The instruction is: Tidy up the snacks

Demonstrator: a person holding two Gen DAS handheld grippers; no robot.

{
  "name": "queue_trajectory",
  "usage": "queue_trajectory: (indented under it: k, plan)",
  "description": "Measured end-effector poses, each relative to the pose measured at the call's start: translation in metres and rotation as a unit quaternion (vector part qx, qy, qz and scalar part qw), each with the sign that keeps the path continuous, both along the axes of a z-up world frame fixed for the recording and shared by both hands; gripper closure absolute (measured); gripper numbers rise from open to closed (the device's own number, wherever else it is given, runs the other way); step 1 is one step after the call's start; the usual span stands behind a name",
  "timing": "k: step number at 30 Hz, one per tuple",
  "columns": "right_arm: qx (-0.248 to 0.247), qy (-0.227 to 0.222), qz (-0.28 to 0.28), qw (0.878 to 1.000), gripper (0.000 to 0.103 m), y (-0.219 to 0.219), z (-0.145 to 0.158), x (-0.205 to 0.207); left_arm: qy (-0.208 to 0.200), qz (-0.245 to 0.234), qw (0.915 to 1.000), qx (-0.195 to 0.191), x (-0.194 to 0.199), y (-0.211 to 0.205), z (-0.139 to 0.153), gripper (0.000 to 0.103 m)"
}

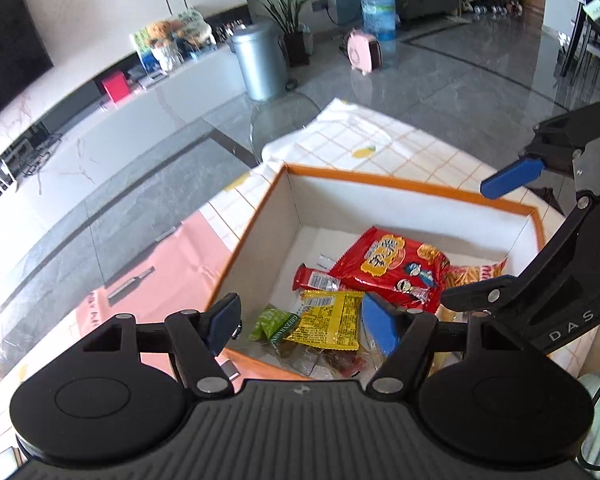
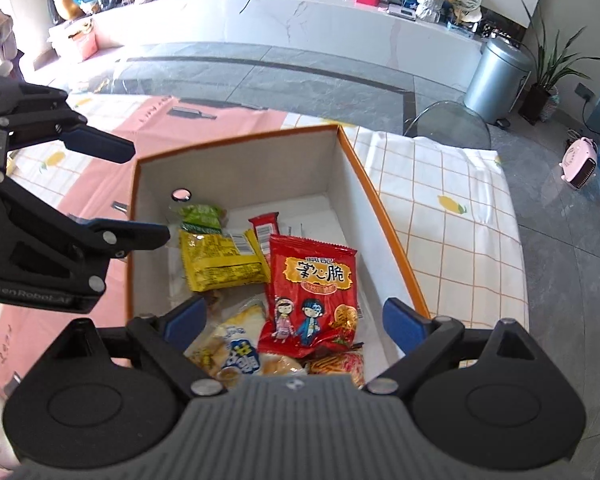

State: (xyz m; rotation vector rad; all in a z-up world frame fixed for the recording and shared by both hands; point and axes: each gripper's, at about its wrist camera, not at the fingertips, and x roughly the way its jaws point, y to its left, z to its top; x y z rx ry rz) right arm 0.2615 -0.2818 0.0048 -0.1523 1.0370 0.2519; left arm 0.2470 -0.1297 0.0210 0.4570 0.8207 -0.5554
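The left gripper hangs released and empty above the box. The snacks lie inside: yellow packet at nine o'clock, red bag centre. The right gripper is likewise released, empty. Best lift both clear of the rim before seeking further snacks.

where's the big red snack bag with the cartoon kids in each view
Left wrist view: the red snack bag lies right of centre in the orange-rimmed box, tilted, near the far wall.
Right wrist view: the bag lies at centre, upright in the picture, right of the yellow packet.
Shared landmark: the silver bin.
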Motion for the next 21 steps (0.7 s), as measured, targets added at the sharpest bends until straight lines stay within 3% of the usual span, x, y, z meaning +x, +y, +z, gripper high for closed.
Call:
queue_trajectory:
  k: [11,17,21]
  plan:
    - [0.027,-0.096,-0.045,0.994,0.011,0.017,0.062,-0.088,-0.098,0.038,0.9934,-0.046,-0.081,0.039,0.058,0.021]
    - [0.021,-0.171,-0.079,0.982,0.008,0.034,0.073,-0.152,-0.134,0.071,0.9860,-0.070,-0.126,0.057,0.060,0.021]
    - [0.054,-0.197,-0.106,0.973,0.007,0.043,0.067,-0.189,-0.165,0.099,0.9785,-0.075,-0.155,0.070,0.053,0.021]
